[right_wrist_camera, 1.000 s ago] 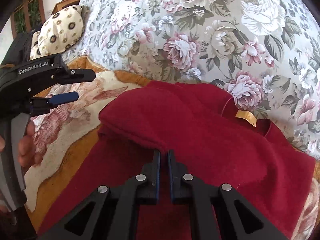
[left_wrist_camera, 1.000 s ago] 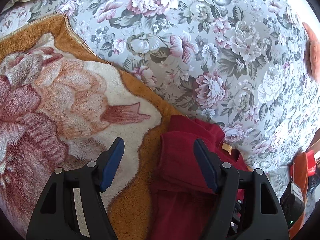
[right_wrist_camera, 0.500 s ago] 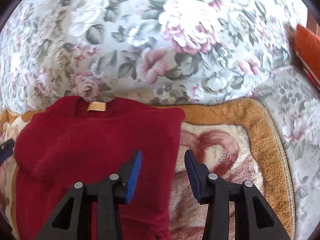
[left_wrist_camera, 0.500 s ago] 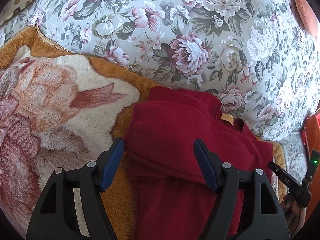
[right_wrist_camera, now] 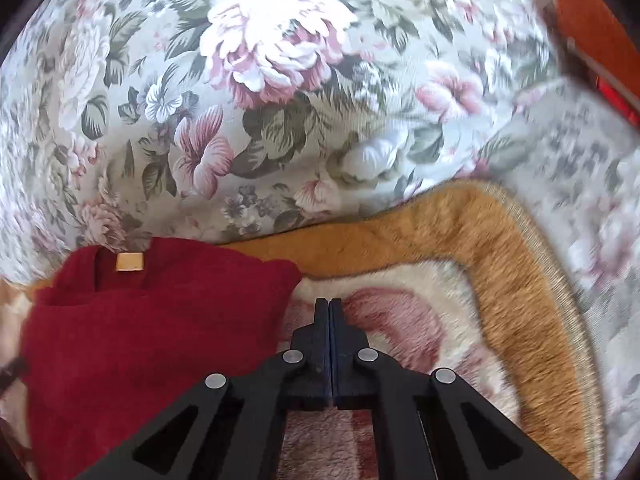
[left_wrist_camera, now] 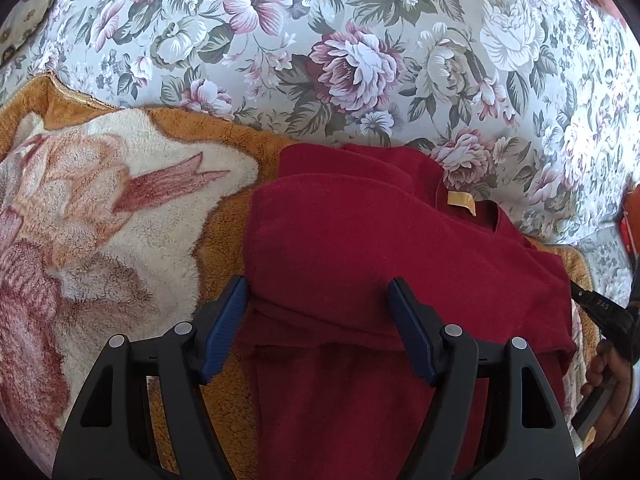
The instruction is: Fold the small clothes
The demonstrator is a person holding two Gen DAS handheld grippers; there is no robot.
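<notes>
Dark red fleece garment [left_wrist_camera: 360, 248] was cut off at bottom edge, on plush orange floral blanket [left_wrist_camera: 120, 208]. Left gripper [left_wrist_camera: 316, 320] stayed wide over its fold; right gripper [right_wrist_camera: 329, 312] had closed empty, off its right edge.

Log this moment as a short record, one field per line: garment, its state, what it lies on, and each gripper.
garment: dark red top with a tan neck label
state: upper part folded over the body, neck toward the floral fabric
surface: plush orange and cream blanket over floral fabric
left gripper: open, fingers straddling the folded left part of the top
right gripper: shut, holding nothing, over the blanket right of the top
</notes>
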